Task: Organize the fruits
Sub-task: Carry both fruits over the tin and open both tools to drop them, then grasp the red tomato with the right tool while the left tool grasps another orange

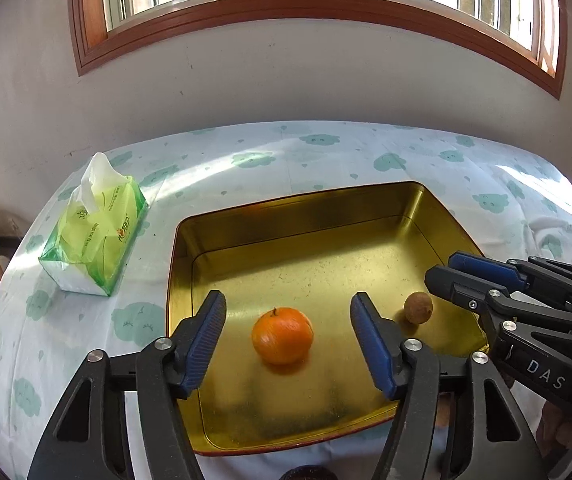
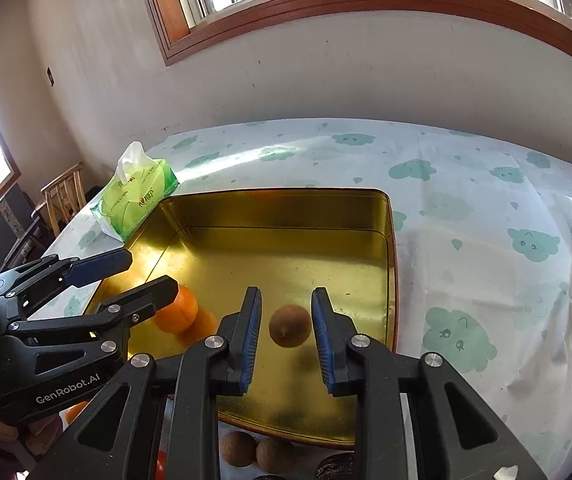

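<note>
In the shiny golden metal tray (image 1: 326,208), the left gripper (image 1: 286,316) is spread wide around the glossy round orange (image 1: 282,335); the right gripper (image 2: 286,304) is released around the rough brown fruit (image 2: 289,326).

Your left gripper (image 2: 142,276) hid part of the orange (image 2: 180,310). At six o'clock, the frame's edge cut off two brown fruits (image 2: 256,452) and a dark wrinkled one (image 2: 334,468); its kind you couldn't tell.

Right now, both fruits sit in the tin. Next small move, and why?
Probably draw the right hand-held gripper back toward the brown fruits outside the gold tin: it is open, the small brown fruit between its fingers rests on the floor, like the orange.
</note>
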Action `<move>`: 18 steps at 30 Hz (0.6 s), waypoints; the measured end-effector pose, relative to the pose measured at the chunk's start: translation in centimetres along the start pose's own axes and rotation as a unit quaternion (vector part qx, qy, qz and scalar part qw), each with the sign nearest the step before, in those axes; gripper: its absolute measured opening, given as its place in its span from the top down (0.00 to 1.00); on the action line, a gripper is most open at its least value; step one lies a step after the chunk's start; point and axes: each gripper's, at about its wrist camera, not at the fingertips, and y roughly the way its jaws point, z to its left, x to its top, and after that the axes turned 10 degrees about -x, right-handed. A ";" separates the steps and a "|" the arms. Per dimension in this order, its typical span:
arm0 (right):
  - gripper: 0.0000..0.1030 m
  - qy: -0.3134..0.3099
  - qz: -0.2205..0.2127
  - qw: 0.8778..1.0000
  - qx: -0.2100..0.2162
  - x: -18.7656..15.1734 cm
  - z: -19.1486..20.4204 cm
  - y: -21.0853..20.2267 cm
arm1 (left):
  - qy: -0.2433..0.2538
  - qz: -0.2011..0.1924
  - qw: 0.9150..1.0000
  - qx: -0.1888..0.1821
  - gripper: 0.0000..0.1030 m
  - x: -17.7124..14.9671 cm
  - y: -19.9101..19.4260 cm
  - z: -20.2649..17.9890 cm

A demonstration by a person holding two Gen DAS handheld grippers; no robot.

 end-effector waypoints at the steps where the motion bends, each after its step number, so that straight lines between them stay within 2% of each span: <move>1: 0.71 0.002 -0.005 1.000 0.002 0.0 -0.1 -0.2 | 0.001 -0.010 1.000 -0.005 0.31 0.0 -0.5 0.1; 2: 0.68 0.005 -0.012 1.000 0.002 0.0 -0.3 -0.6 | 0.002 -0.019 1.000 -0.010 0.31 0.1 -1.0 0.3; 5: 0.68 0.025 -0.033 0.999 0.018 -0.3 -1.2 -3.0 | 0.003 -0.049 0.999 -0.008 0.28 0.0 -3.6 1.0; 8: 0.68 0.030 -0.054 0.996 0.060 -1.9 -1.3 -6.9 | -0.019 -0.092 0.996 -0.012 0.25 -1.0 -7.3 3.2; 11: 0.65 0.002 -0.059 0.993 0.103 -4.9 0.2 -10.5 | -0.043 -0.128 0.991 -0.007 0.16 -3.2 -10.9 5.7; 15: 0.64 -0.043 -0.047 0.992 0.111 -9.1 3.0 -12.4 | -0.081 -0.134 0.988 -0.007 0.16 -7.6 -14.1 8.6; 18: 0.64 -0.075 -0.021 0.992 0.103 -10.9 4.9 -11.1 | -0.092 -0.108 0.990 -0.006 0.16 -11.3 -15.1 9.5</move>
